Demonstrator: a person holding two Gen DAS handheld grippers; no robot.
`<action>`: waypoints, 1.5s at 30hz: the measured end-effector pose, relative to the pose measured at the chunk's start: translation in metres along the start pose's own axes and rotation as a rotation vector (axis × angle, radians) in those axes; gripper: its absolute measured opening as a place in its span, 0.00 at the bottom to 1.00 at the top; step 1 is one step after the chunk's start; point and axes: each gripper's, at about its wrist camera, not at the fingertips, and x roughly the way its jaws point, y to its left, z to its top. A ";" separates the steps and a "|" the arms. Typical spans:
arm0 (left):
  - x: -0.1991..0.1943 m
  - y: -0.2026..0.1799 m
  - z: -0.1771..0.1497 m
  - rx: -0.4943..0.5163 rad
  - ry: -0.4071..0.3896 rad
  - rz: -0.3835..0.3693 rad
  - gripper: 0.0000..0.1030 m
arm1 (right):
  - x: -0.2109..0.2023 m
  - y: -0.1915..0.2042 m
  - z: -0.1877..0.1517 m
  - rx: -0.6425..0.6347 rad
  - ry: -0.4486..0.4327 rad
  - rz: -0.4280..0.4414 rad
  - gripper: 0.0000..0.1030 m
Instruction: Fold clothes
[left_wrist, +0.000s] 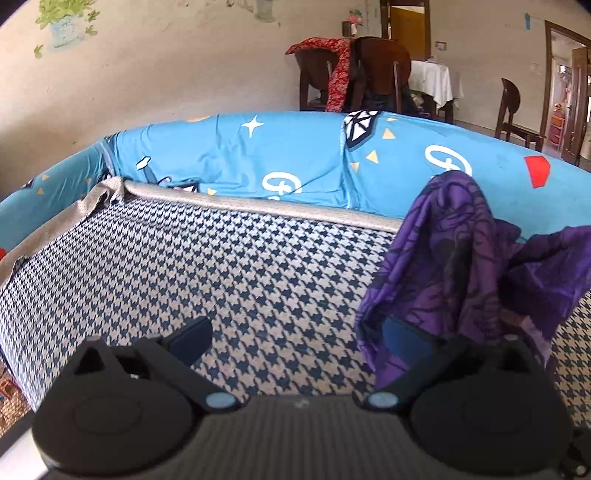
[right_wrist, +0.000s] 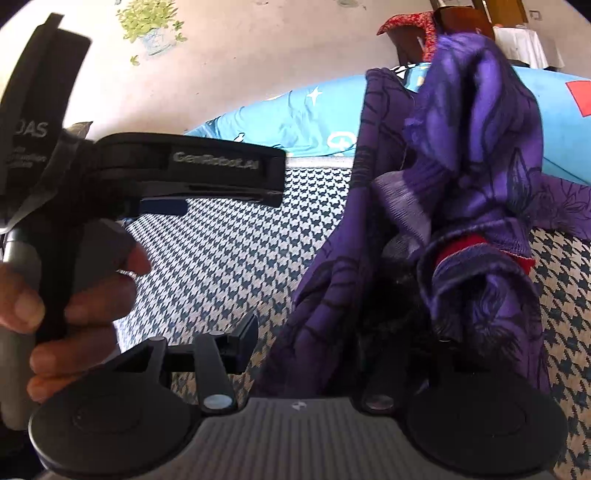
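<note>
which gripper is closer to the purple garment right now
Right. The purple garment bunches over the right gripper, hiding one side. The left gripper is open; the cloth drapes only its right finger.

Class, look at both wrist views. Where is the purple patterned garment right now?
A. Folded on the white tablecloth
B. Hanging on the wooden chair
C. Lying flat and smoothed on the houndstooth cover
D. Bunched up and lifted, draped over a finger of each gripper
D: the purple garment hangs crumpled above the houndstooth cover, draped over one finger of the left gripper and of the right gripper.
</note>
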 end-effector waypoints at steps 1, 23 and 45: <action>-0.001 -0.003 0.000 0.008 -0.006 -0.005 1.00 | -0.003 -0.001 0.000 -0.004 0.003 0.003 0.53; 0.014 -0.063 -0.024 0.211 0.041 -0.070 1.00 | -0.080 -0.042 -0.014 0.082 -0.047 -0.218 0.62; 0.051 -0.041 -0.032 0.188 0.161 0.025 1.00 | -0.101 -0.094 -0.006 0.394 -0.096 -0.419 0.69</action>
